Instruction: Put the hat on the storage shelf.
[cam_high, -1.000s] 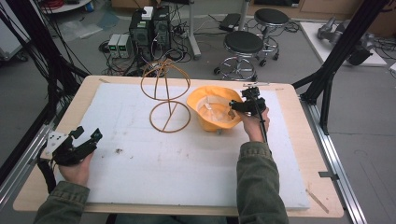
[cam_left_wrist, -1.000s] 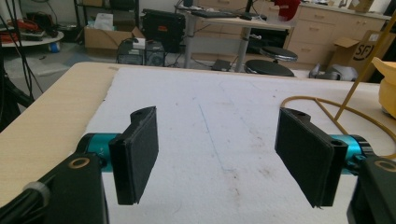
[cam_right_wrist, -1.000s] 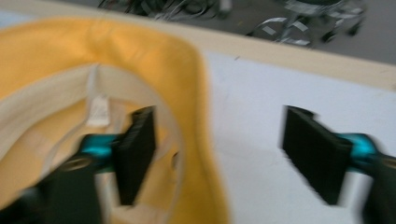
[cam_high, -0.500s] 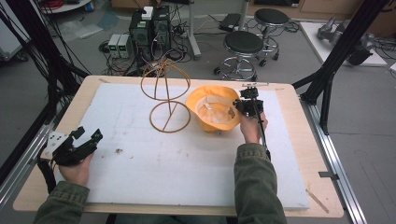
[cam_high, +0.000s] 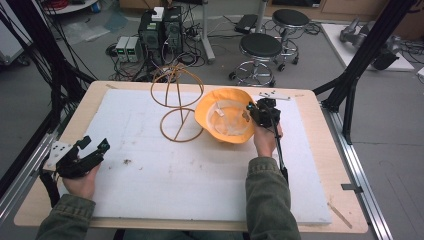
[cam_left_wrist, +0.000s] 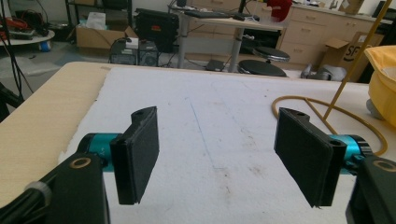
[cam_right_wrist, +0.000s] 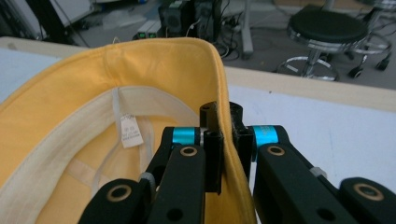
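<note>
A soft yellow cloth hat (cam_high: 225, 116) lies upside down on the white foam sheet (cam_high: 190, 170) covering the wooden table (cam_high: 320, 107), its crown forming a shallow bowl beside a bare wire hat stand (cam_high: 177, 107) of thin golden rings and one slanted rod. The right hand-held gripper (cam_high: 261, 113) has its jaws closed tight on the near edge of the brim, the fabric pinched flat between the black pads. Its own camera looks into the hat (cam_right_wrist: 116, 121), showing a paler cream sweatband, stitched seams and a small white label hanging inside. The left hand-held gripper (cam_high: 90, 150) rests at the foam's left edge, well apart from the hat, its jaws wide open and holding nothing; its view shows the flat ribbed pads (cam_left_wrist: 140, 154) over scuffed foam.
</note>
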